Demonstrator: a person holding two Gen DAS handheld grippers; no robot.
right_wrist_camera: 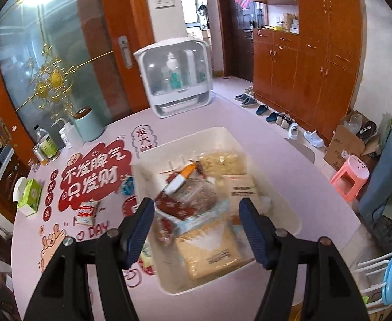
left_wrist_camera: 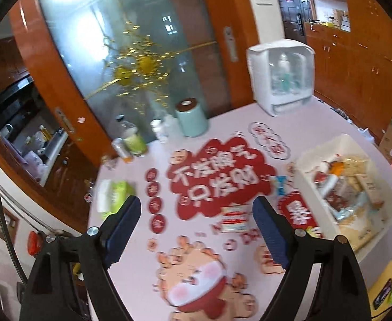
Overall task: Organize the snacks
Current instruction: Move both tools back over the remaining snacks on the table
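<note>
Looking down over the round pink table with its red printed decoration (right_wrist_camera: 329, 187), most of the sorting is judged to be done already: the shallow cream-white plastic bin (right_wrist_camera: 222, 133) is seen well filled, with flat pale-yellow cracker packs, a dark red pouch and an orange-and-white packet piled inside it. Two pieces are still found outside. A small red-and-white snack packet (right_wrist_camera: 88, 212) lies flat on the table left of the bin, well apart from it, and a little blue-wrapped sweet (right_wrist_camera: 128, 184) sits just beside the bin's left wall. The left gripper (left_wrist_camera: 196, 230) is held above the table with its blue-padded jaws spread wide and nothing between them; the red-and-white packet (left_wrist_camera: 234, 219) is framed in the gap below, though no contact is shown. The right gripper (right_wrist_camera: 196, 230) hangs over the bin, jaws likewise parted and empty. So what is left, by this reading, is the collection of those two stray items, the packet being the likelier next pick. The green-and-white tissue box (right_wrist_camera: 28, 196) and the mint-green canister (right_wrist_camera: 88, 125) are taken as no part of the job.
</note>
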